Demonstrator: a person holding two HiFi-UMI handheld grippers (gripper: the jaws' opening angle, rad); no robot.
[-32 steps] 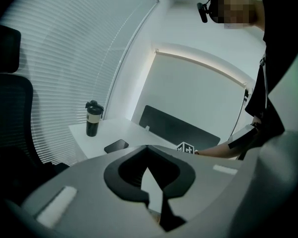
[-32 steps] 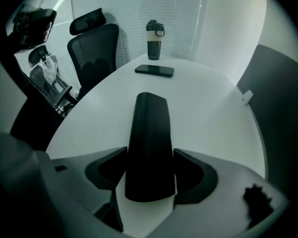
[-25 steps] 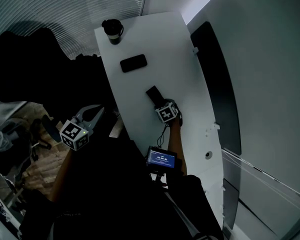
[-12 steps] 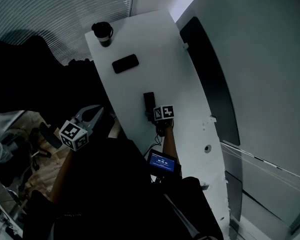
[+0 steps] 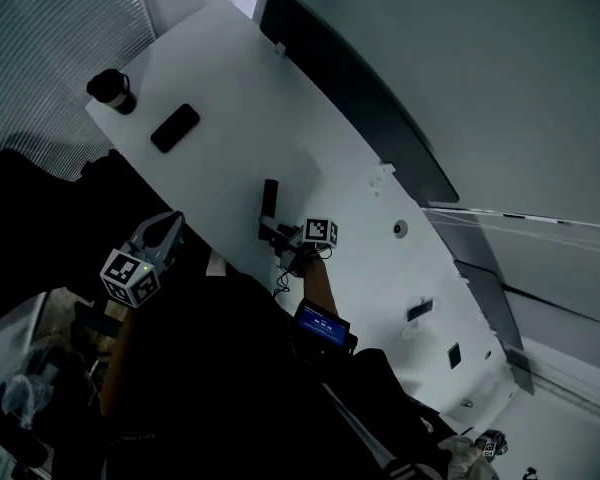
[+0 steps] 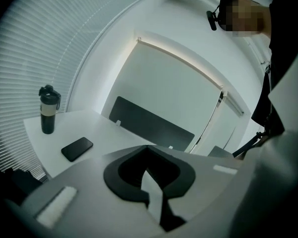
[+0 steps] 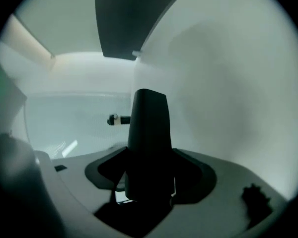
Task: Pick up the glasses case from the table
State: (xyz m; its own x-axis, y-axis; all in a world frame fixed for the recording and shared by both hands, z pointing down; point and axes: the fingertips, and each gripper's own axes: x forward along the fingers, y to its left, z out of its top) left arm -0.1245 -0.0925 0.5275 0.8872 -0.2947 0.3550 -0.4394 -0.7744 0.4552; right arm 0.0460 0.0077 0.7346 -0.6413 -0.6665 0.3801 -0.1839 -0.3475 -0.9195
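**Glasses case and grippers.** The glasses case point(image 7: 148, 138), dark and elongated, is clamped at its near end between the jaws of the right gripper point(image 5: 272, 230). It sits over the near edge of the white table point(image 5: 230, 88); whether it has left the surface cannot be told. Judged advice: because the hold is at one end, keep the squeeze firm and raise the case straight so it does not pivot. The right forearm reaches forward. The left gripper point(image 6: 145, 152) has its jaws closed on nothing and is held off the table's left side.

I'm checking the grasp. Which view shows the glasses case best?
The right gripper view: the glasses case fills the centre, clamped in the right gripper. The head view shows it small and dark; the left gripper view misses it.
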